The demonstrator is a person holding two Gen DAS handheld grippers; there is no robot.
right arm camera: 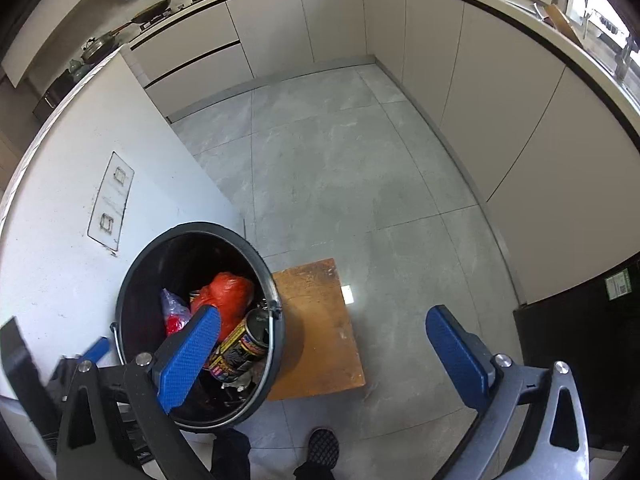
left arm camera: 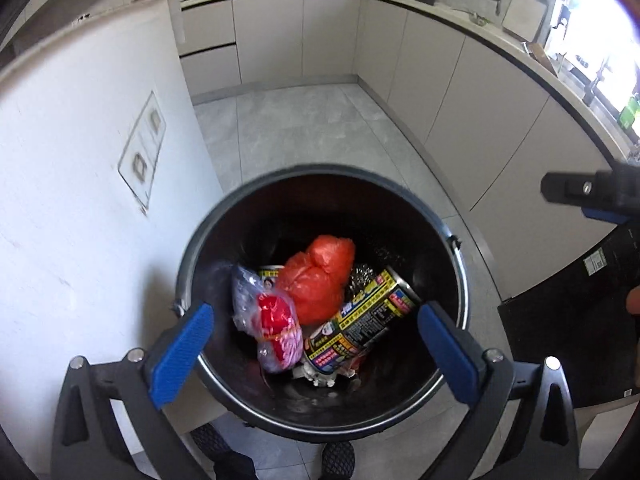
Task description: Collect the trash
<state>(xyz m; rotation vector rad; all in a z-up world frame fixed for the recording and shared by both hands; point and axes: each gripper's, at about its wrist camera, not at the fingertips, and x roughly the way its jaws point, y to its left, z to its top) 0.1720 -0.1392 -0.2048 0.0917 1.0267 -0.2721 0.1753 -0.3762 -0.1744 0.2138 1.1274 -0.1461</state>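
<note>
A black bin (left arm camera: 320, 184) stands on the grey tiled floor (left arm camera: 296, 128), close against a white wall panel (left arm camera: 80, 160) on its left side. Inside the bin lie an orange bag (left arm camera: 320, 280), a clear bag with red contents (left arm camera: 272, 320), and a printed can (left arm camera: 368, 320) tipped on its side, its top toward the bin's right wall. The orange bag sits between the other two, touching both. A second, smaller can shows just behind the clear bag, and crumpled white scraps lie at the bin's bottom under the printed can.

The left hand-held gripper (left arm camera: 316, 352) hangs above the bin's mouth, its blue pads spread wide apart, with nothing between them; the trash sits below the gap.

The right hand-held gripper (right arm camera: 324, 356) is to the right of the bin, over the floor, its pads likewise spread wide and empty. Its left pad overlaps the bin's opening in the right wrist view. Below it, a brown wooden board (right arm camera: 320, 320) lies flat on the floor, touching the bin's right side.

Beige cabinets (right arm camera: 500, 120) run along the far side and right of the bin, under a pale worktop (right arm camera: 480, 0). A dark shoe (right arm camera: 324, 446) shows near the bin's base.
</note>
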